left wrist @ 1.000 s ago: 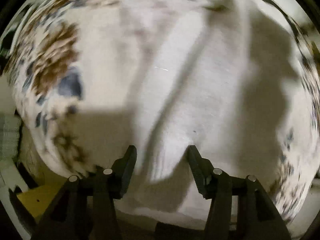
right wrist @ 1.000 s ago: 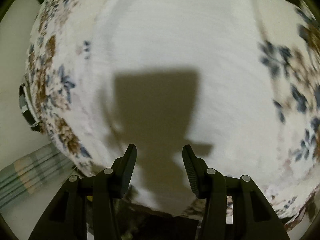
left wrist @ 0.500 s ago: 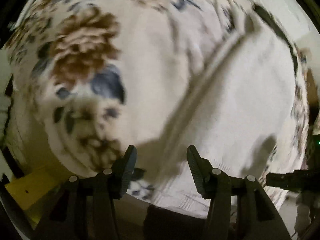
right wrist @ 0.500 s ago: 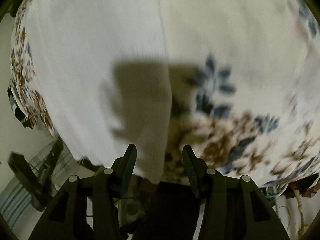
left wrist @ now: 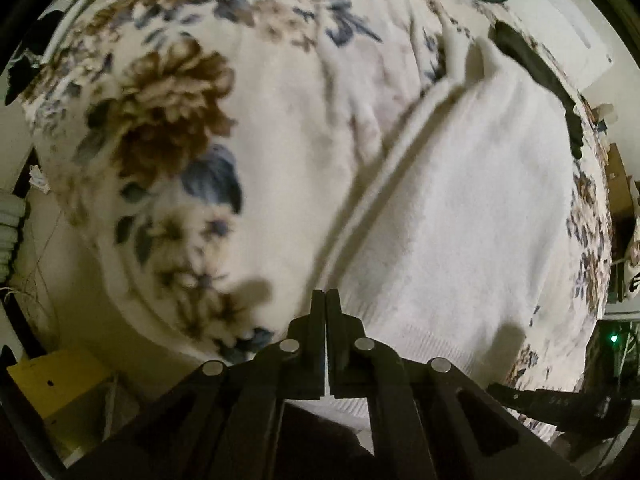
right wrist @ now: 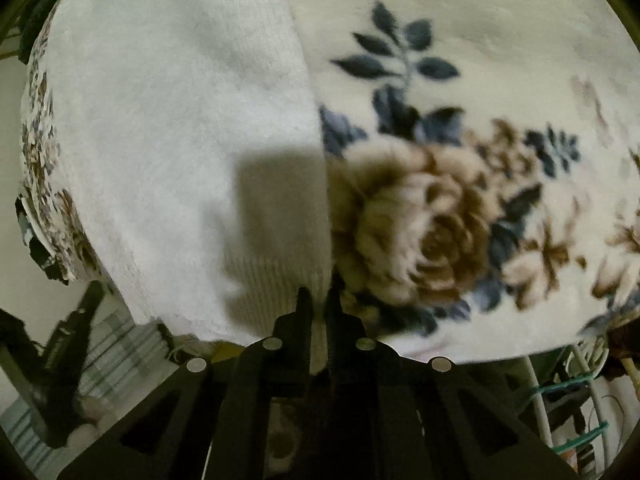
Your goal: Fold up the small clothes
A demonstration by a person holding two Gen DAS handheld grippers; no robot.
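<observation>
No text, label, brand, number or sign can be read in either view. In the left wrist view, the black claw body (left wrist: 560, 404) at the lower right of the frame carries some faint pale marks, but they are too small and blurred to make out. In the right wrist view, the black claw body (right wrist: 60, 344) at the lower left of the frame shows a similar pale smudge of marking, equally unreadable. The flat yellow box (left wrist: 52, 384) at the lower left of the left wrist view shows only a dark dot and no lettering.
</observation>
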